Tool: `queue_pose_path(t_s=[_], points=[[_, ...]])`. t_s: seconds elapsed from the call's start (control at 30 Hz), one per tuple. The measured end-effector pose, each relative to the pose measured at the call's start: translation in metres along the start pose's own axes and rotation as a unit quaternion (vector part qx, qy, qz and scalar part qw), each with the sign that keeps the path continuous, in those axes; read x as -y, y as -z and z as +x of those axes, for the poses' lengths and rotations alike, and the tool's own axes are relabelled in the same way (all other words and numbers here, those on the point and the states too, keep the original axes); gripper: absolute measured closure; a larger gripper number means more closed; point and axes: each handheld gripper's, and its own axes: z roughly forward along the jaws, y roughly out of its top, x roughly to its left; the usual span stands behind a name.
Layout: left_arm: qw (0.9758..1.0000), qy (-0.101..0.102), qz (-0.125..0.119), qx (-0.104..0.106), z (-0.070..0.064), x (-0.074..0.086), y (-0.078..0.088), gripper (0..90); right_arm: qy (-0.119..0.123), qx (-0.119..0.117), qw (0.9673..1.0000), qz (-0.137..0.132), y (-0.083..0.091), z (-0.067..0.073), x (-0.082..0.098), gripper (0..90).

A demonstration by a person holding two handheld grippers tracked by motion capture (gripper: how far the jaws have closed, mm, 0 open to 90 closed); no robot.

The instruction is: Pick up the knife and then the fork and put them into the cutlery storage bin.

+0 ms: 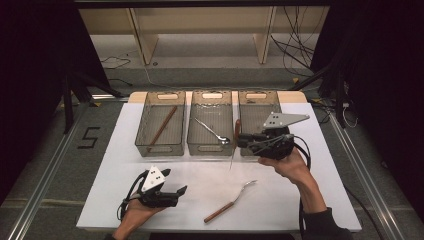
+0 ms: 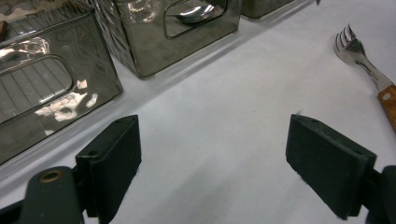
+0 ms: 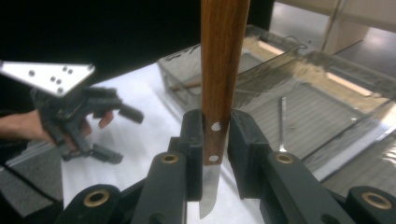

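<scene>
My right gripper is shut on a wooden-handled knife, held upright with the blade pointing down over the table, just in front of the gap between the middle bin and the right bin. A wooden-handled fork lies on the white table at the front centre. My left gripper rests low at the front left, open with nothing between its jaws, and the fork lies to its right.
Three clear bins stand in a row at the back. The left bin holds a brown stick. In the middle one lies a metal spoon. Shelving and cables sit beyond the table.
</scene>
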Motion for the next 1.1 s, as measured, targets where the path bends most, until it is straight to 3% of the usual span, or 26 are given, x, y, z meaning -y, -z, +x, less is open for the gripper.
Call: queue_pose_path(t_s=[0.53,0.93,1.1], points=[[1.0000,0.000,-0.001,0.000,0.001,0.000,0.000,18.2,-0.047,0.079,0.9957,-0.014,0.025,-0.055,-0.037,76.8],[1.0000,0.001,-0.003,-0.001,0.001,0.000,0.000,18.1,-0.080,0.134,0.9877,-0.014,0.029,-0.093,-0.053,76.7],[1.0000,0.001,-0.002,-0.001,0.001,0.000,0.001,18.2,-0.089,0.156,0.9837,0.008,0.022,-0.106,-0.047,76.7]])
